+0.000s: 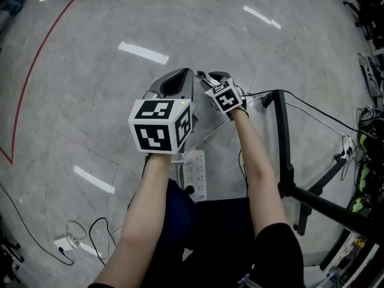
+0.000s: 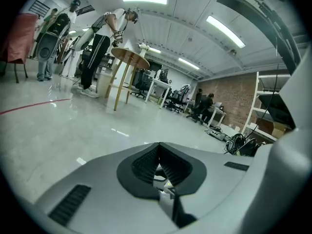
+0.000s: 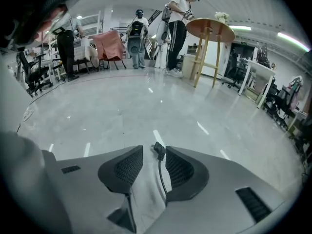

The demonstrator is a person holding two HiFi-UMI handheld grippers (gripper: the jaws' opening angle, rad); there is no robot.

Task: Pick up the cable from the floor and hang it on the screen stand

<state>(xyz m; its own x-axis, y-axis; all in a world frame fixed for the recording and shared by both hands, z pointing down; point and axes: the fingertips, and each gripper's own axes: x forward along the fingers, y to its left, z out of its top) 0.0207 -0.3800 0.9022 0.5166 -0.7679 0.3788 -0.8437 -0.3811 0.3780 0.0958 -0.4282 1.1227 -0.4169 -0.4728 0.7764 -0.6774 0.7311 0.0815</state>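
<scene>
The right hand-held gripper [image 3: 152, 162] has its jaws standing wide apart, and the black cable [image 3: 159, 168] runs up through the gap with its plug end poking out past the tips. It lies close along the ribbed pad [image 3: 179, 169] on the picture's right side of that gripper's view, and the other pad is well clear of it, so nothing is clamped. From the head view, this right hand-held gripper [image 1: 211, 77] points down at the pale polished floor [image 1: 90, 71], just beside the top of the black screen stand [image 1: 282, 143], and thin dark cable trails from near it across to the stand's post. The left hand-held gripper [image 2: 158, 152] has its jaws closed together, pad against pad, with nothing held; only a sliver of pale floor shows below where they meet. In the head view the left hand-held gripper [image 1: 178, 81] hangs next to the right one, the two nearly side by side. A white power strip [image 1: 195, 171] lies on the floor under the forearms, and a loose white lead [image 1: 72, 233] curls further off at lower left. A red line [image 1: 36, 59] is marked across the floor. Across the room stand a round wooden table [image 3: 210, 29] and several people [image 3: 175, 18].
</scene>
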